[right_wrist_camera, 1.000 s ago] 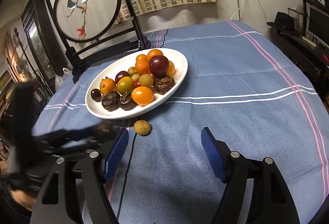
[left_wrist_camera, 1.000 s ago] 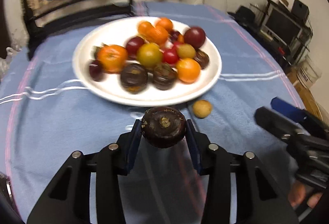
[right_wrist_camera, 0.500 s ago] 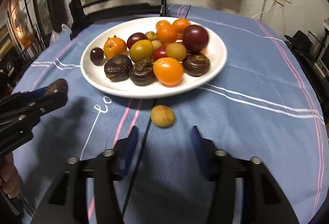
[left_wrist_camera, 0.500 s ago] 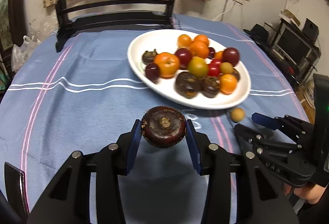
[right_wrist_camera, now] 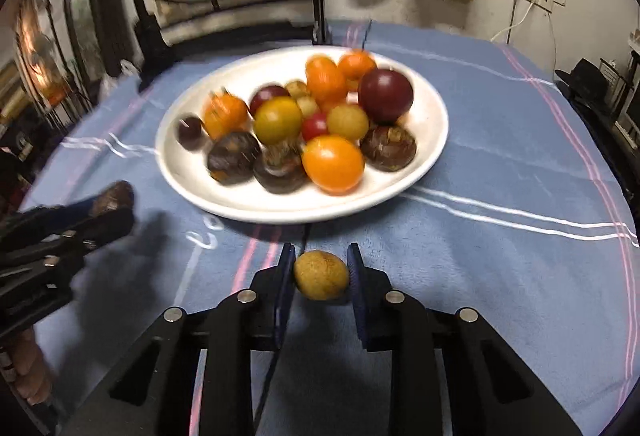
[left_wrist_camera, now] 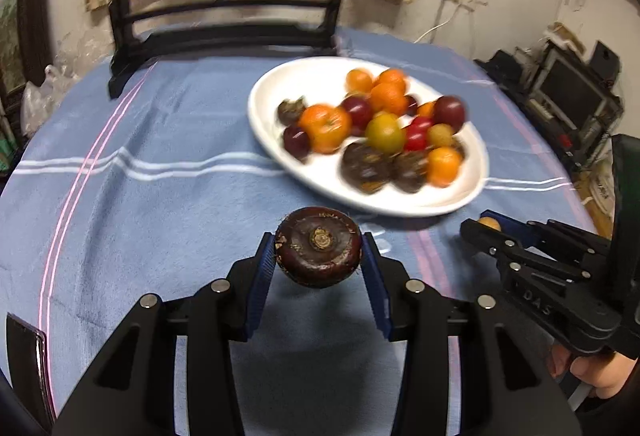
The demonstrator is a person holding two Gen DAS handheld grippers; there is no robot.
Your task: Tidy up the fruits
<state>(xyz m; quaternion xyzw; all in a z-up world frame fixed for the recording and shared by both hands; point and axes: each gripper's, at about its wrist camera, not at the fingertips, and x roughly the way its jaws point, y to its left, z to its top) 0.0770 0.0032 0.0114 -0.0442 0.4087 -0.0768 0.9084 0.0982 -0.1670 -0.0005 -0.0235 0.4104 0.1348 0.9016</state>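
Grippers at pickup: left gripper (left_wrist_camera: 319,268) pinches dark round mangosteen (left_wrist_camera: 318,252); right gripper (right_wrist_camera: 321,278), jaws just closing, brackets small tan round fruit (right_wrist_camera: 321,274) near white oval plate (right_wrist_camera: 188,171). Confirm a centred grip before lifting.

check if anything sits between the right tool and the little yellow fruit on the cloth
Nothing does. The small yellow fruit already sits between the right tool's blue pads, which have just been closing around it.
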